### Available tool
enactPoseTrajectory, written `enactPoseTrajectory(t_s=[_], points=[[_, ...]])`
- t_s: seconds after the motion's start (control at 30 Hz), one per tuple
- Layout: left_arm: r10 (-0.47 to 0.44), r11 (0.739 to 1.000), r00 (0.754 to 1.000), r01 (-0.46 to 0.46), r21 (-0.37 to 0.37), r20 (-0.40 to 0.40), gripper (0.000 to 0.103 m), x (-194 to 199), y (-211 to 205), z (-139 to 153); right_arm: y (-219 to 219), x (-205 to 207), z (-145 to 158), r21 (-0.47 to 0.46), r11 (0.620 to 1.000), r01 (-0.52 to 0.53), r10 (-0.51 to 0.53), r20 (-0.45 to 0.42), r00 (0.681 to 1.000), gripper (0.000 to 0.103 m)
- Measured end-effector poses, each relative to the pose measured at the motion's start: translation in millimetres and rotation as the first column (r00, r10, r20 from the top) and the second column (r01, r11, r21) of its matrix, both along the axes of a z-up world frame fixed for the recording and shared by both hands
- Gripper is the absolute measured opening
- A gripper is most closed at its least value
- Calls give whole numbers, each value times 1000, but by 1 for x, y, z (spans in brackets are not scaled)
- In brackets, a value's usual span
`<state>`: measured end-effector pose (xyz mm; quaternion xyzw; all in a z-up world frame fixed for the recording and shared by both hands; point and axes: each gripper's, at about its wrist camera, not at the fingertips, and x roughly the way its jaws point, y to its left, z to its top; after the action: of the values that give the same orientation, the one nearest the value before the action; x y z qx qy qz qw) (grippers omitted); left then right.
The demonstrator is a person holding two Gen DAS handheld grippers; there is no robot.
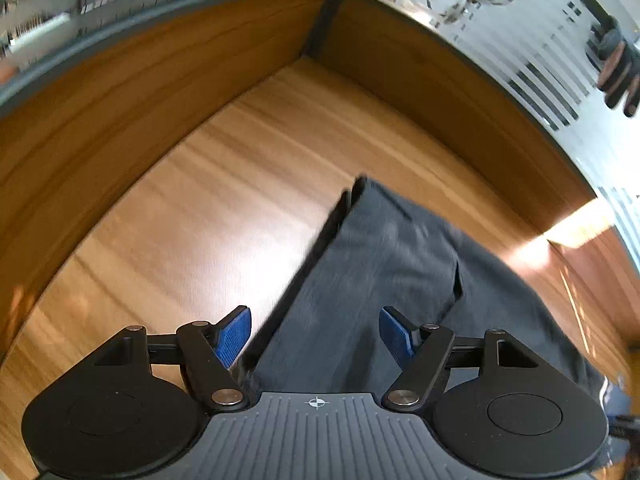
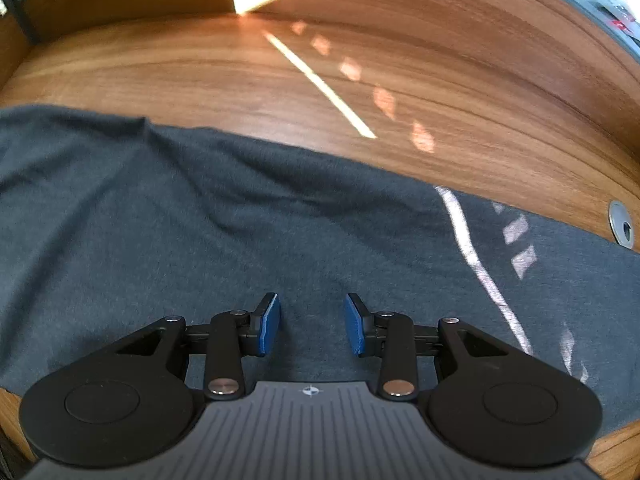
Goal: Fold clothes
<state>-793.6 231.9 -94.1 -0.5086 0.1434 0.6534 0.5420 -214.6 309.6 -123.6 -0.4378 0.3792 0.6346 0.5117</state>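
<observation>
Fingers of the left gripper (image 1: 315, 334) stand spread wide, its 2 blue pads (image 1: 234, 334) empty, hanging over the near edge of a dark grey garment (image 1: 384, 276). That cloth lies on a wooden table (image 1: 208, 200) and narrows away to a folded corner. Beyond it, wooden side walls (image 1: 120, 92) rise, with frosted striped glass (image 1: 532, 60) above.

Fingers of the right gripper (image 2: 312, 324) are likewise parted, nothing between them, over the same garment (image 2: 200, 220), which spreads flat across the near table (image 2: 400, 80). Sunlight streaks cross the cloth and wood; a round metal grommet (image 2: 621, 224) sits at the right.
</observation>
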Motion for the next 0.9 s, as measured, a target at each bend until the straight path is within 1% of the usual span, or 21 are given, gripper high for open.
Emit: enactPoseTrajectory(t_s=[0.13,0.17,0.23,0.27,0.3,0.33,0.37,0.4,0.47,0.53,0.6,0.67,0.73,0.77,0.8,0.87,0.9], points=[[-26,1000,998,25,19,56,72,-2,-10,-14,2,-9,-5,-11,1000,-13,13,18,1000,40],[-25,1000,998,24,20,60,71,0,-9,-18,2,-11,-3,-9,1000,-19,19,22,1000,40],[-14,1000,997,12,26,80,65,-2,-8,-24,3,-16,-2,-10,1000,-30,30,28,999,40],[-8,1000,996,6,29,90,51,-3,-8,-27,3,-18,-2,-15,999,-36,36,30,999,40],[-14,999,996,12,31,85,30,-1,-6,-26,4,-20,-2,-21,999,-42,43,31,999,40],[-21,999,997,19,33,78,22,1,-4,-25,4,-22,-2,-26,998,-48,49,33,998,40],[-28,999,997,25,35,71,17,3,-3,-24,4,-24,-3,-31,998,-54,55,34,998,40],[-29,999,998,27,30,62,14,4,0,-20,5,-26,-3,-37,997,-60,62,35,997,40],[-14,999,999,13,31,38,11,6,6,-6,6,-29,-5,-40,997,-58,61,73,995,42],[-22,998,1000,23,62,-6,10,7,12,17,8,-28,-6,-46,998,-43,47,88,995,42],[-50,995,998,53,79,-34,10,5,17,30,9,-25,-6,-49,998,-26,30,75,997,42],[-65,995,996,69,75,-65,11,2,21,27,10,-21,-7,-52,999,-9,12,59,998,43],[-56,997,996,59,43,-73,13,0,23,12,9,-20,-7,-46,999,-6,9,50,999,44],[-52,998,996,54,27,-76,17,-1,24,5,9,-19,-8,-43,999,-6,8,46,999,44],[-47,999,996,48,11,-80,27,-2,25,-2,8,-18,-8,-39,999,-6,7,42,999,44],[-23,999,993,27,40,-113,43,-2,18,3,5,-19,-5,-17,1000,-16,16,29,999,44],[-10,998,992,17,57,-130,45,-2,15,6,2,-19,-1,1,1000,-21,21,11,1000,44]])
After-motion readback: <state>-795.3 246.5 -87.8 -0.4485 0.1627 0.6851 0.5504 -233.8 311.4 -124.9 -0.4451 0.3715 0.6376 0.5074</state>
